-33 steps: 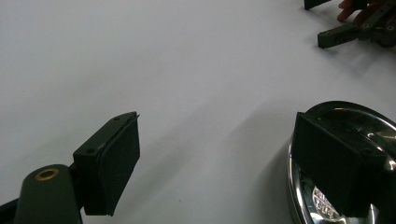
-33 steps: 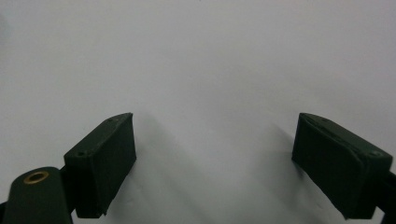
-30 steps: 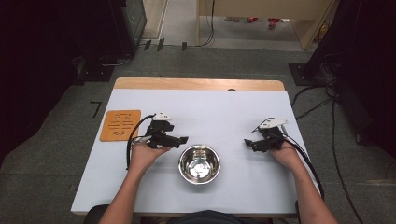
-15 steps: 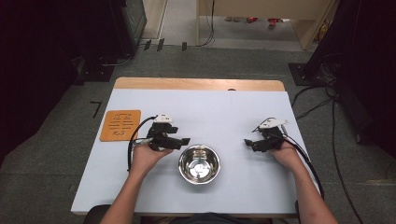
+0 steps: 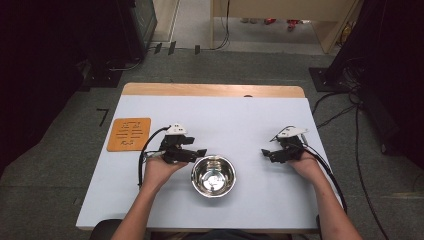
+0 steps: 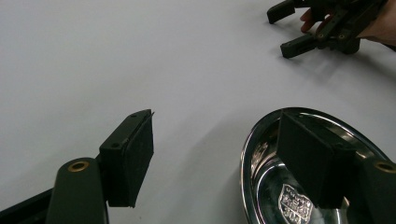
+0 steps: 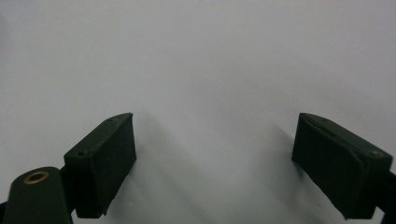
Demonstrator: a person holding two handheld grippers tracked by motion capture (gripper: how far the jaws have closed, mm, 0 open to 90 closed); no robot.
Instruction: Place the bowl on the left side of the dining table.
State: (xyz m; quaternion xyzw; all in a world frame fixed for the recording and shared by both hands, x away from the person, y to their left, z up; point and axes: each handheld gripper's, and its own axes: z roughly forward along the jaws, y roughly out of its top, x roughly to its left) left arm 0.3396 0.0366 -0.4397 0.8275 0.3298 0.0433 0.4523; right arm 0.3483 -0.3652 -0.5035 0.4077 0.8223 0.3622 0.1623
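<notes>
The left hand-held gripper (image 5: 196,151) has just narrowed its jaws a little; they stand spread astride the rim of the steel bowl (image 5: 213,175), not pinching yet. The bowl sits at the desk's (image 5: 225,115) six o'clock edge. A rim grasp looks imminent. The right hand-held gripper (image 5: 266,152) rests spread, empty, at three o'clock.

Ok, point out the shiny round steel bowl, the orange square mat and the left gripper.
shiny round steel bowl (image 5: 213,175), high view, inner bottom.
orange square mat (image 5: 129,134), high view, centre of its top face.
left gripper (image 5: 200,152), high view, midway between its fingertips.
</notes>
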